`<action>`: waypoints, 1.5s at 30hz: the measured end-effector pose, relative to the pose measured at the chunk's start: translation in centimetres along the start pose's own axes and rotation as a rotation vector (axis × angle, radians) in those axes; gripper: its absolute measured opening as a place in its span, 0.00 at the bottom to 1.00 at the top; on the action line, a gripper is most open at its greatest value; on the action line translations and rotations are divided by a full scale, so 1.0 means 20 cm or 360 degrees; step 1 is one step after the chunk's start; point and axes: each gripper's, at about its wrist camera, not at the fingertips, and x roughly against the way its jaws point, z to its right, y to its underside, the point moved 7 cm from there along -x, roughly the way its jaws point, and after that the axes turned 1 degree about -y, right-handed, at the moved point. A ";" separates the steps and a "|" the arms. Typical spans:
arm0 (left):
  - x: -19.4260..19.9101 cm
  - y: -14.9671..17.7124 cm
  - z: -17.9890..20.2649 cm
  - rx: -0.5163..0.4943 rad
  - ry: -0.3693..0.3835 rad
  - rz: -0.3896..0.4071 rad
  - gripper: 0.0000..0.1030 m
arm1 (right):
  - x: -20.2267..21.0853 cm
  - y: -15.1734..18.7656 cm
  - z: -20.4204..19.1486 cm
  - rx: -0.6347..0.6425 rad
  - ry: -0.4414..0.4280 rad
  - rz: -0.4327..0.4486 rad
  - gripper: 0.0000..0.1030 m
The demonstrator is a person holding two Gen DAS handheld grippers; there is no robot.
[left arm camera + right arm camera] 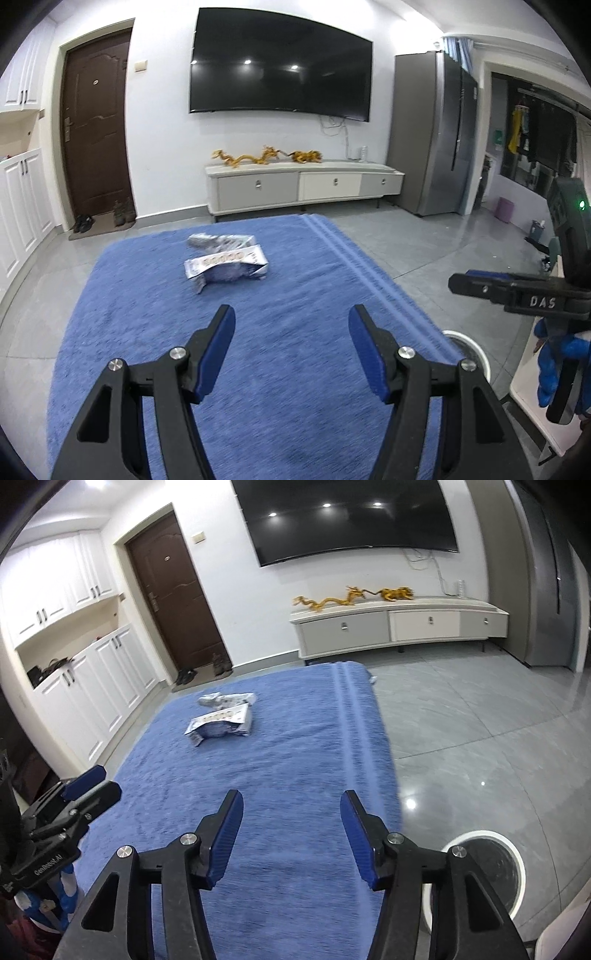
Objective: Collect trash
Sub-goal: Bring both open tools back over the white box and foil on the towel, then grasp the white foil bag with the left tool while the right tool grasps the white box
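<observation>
Two crumpled silver-and-blue snack wrappers lie on the far half of a blue towel-covered surface (258, 350). The nearer wrapper (227, 267) also shows in the right wrist view (221, 725); the farther wrapper (221, 240) lies just behind it (227, 699). My left gripper (291, 321) is open and empty, well short of the wrappers. My right gripper (291, 806) is open and empty, also short of them. A white-rimmed round bin (487, 871) stands on the floor at the surface's near right corner; its rim shows in the left wrist view (469, 350).
The right gripper (517, 291) shows side-on at the left view's right edge; the left gripper (74, 805) shows at the right view's left edge. Grey tiled floor (480, 720) lies to the right. A TV cabinet (303, 184), fridge (432, 136) and door (96, 122) stand along the far wall.
</observation>
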 end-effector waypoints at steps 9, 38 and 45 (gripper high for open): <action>0.01 0.10 -0.23 0.0086 -0.0125 -0.0051 0.60 | -0.12 0.00 -0.17 0.0084 -0.0085 -0.0050 0.52; -0.33 0.33 -0.59 0.0241 -0.0244 -0.0398 0.61 | -0.62 0.00 -0.37 0.0200 -0.0229 -0.0278 0.58; -0.43 0.35 -0.60 0.0263 -0.0225 -0.0457 0.61 | -0.72 -0.04 -0.38 0.0235 -0.0262 -0.0305 0.59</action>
